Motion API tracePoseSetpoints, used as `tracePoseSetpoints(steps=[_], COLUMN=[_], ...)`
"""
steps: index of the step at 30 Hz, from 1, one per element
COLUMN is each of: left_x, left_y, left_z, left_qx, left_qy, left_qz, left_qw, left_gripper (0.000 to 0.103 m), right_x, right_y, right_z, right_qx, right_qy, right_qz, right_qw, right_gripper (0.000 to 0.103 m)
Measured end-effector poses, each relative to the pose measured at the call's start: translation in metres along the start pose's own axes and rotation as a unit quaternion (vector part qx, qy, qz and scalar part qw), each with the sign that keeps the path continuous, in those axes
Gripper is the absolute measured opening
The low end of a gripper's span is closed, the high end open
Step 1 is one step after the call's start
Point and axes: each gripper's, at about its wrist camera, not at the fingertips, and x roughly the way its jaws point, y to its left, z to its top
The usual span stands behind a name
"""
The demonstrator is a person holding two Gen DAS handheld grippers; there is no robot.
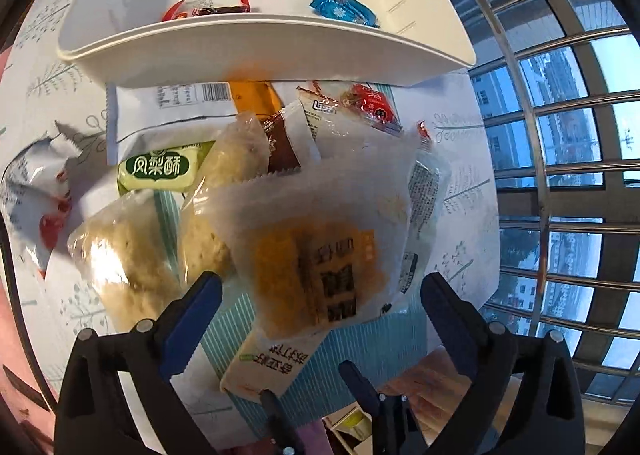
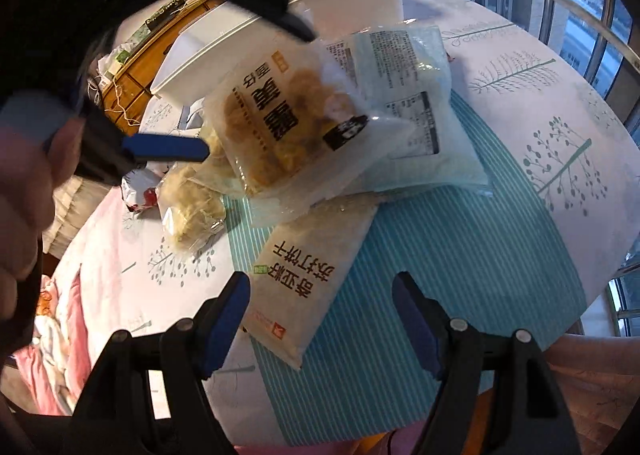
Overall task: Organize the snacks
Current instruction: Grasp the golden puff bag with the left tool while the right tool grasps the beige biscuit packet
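Left gripper (image 1: 320, 295) jaws spread wide, nothing clamped; translucent yellow-biscuit packet (image 1: 316, 255) between its tips. Right gripper (image 2: 320, 295) agape, empty; beige cracker packet (image 2: 316, 275) between its fingers. White plastic bin (image 1: 256, 43) beyond snack pile.

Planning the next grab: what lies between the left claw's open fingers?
In the left wrist view, the left claw straddles the translucent orange snack packet, untouched.

Beside a smooth matt white plastic bin (image 1: 256, 43): glossy crinkled film snack packets (image 1: 320, 255) on printed smooth tablecloth (image 2: 540, 127), behind it shiny metal window bars (image 1: 560, 159).
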Motion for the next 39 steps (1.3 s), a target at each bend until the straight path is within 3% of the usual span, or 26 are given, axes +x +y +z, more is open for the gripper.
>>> tracePoseSetpoints(steps=[8,19,23,33,39], left_x=[0.015,0.038,0.042,0.019,0.000], left_y=[-0.007,-0.011,-0.007,0.007,0.015], left_z=[0.011,0.026,0.026,0.025,0.030], left_qx=[-0.009,-0.010,-0.017,-0.012,-0.011], left_qy=[0.018,0.060,0.069,0.057,0.040], left_qz=[0.027,0.059,0.043,0.019,0.010], left_qw=[0.9994,0.9964,0.9965,0.9981,0.9991], left_gripper=[0.102,0.102,0.081,0.064,0.064], right_x=[0.009,0.023,0.026,0.032,0.038], right_y=[0.018,0.023,0.024,0.036,0.043], right_z=[-0.006,-0.012,-0.011,-0.009,-0.007], right_qx=[-0.016,-0.008,-0.008,-0.036,-0.047], right_qy=[-0.025,-0.023,-0.027,-0.026,-0.029], right_qz=[-0.033,-0.063,-0.071,-0.079,-0.103], right_qw=[0.999,0.998,0.997,0.996,0.993], right_gripper=[0.081,0.083,0.083,0.083,0.084])
